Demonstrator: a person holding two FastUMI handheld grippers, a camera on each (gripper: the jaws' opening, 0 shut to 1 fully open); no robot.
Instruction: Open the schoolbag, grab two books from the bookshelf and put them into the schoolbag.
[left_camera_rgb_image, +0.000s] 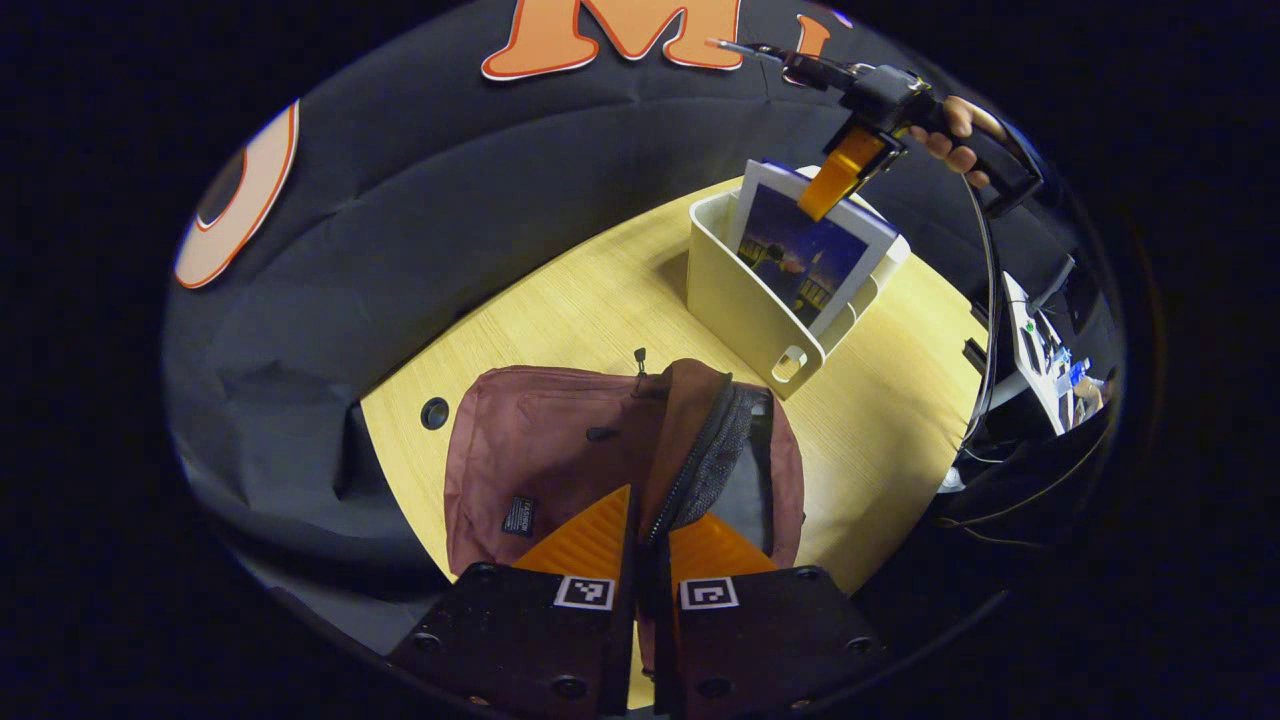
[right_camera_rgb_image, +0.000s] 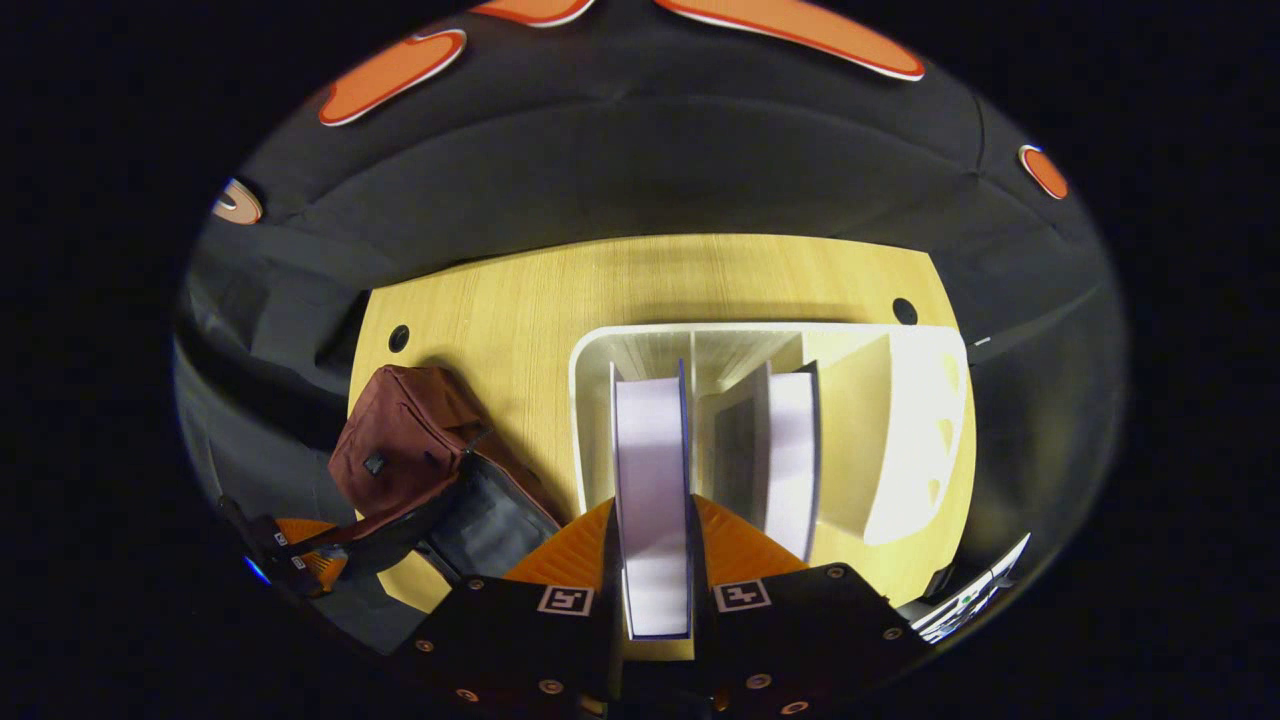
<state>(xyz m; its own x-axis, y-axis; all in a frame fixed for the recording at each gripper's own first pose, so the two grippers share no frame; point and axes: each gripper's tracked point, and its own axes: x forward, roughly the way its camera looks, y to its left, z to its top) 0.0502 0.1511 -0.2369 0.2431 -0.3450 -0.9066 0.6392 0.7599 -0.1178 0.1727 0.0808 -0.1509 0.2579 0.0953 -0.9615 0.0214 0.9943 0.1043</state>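
Note:
The maroon schoolbag (left_camera_rgb_image: 540, 460) lies on the wooden table, its zipper open and its grey lining showing. My left gripper (left_camera_rgb_image: 650, 512) is shut on the edge of the bag's opened flap, holding it up. A white bookshelf box (left_camera_rgb_image: 735, 300) stands behind the bag. In it a book with a dark blue cover (left_camera_rgb_image: 800, 262) leans, and my right gripper (left_camera_rgb_image: 832, 183) pinches its top edge. In the right gripper view that book (right_camera_rgb_image: 652, 470) sits between the fingers of the right gripper (right_camera_rgb_image: 652, 515). A second book (right_camera_rgb_image: 790, 450) stands beside it in the box (right_camera_rgb_image: 590, 400). The bag (right_camera_rgb_image: 400, 450) and left gripper (right_camera_rgb_image: 305, 560) lie at lower left.
The table (left_camera_rgb_image: 600, 300) has a round cable hole (left_camera_rgb_image: 435, 413) left of the bag and two more holes (right_camera_rgb_image: 904, 311) near its far edge. Black cloth hangs behind the table. Cables and a device (left_camera_rgb_image: 1040, 350) lie off the table's right side.

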